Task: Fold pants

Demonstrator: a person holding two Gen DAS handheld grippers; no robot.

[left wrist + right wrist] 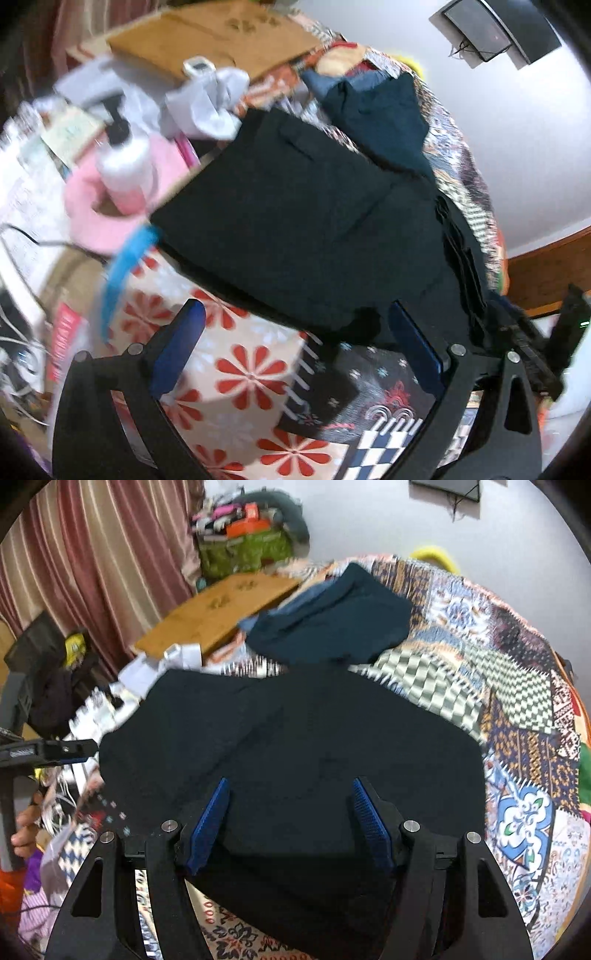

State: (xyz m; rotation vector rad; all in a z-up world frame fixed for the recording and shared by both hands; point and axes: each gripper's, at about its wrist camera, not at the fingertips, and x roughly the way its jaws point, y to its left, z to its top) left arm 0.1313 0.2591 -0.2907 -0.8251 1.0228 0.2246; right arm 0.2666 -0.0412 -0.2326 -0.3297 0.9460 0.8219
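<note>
Black pants point(295, 746) lie folded flat on the patterned bedspread point(517, 686), both grippers' fingers spread wide, holding nothing.

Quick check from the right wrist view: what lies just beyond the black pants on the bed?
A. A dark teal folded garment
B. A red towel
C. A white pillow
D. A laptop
A. In the right wrist view a dark teal garment lies on the patchwork quilt just past the far edge of the black pants.
</note>
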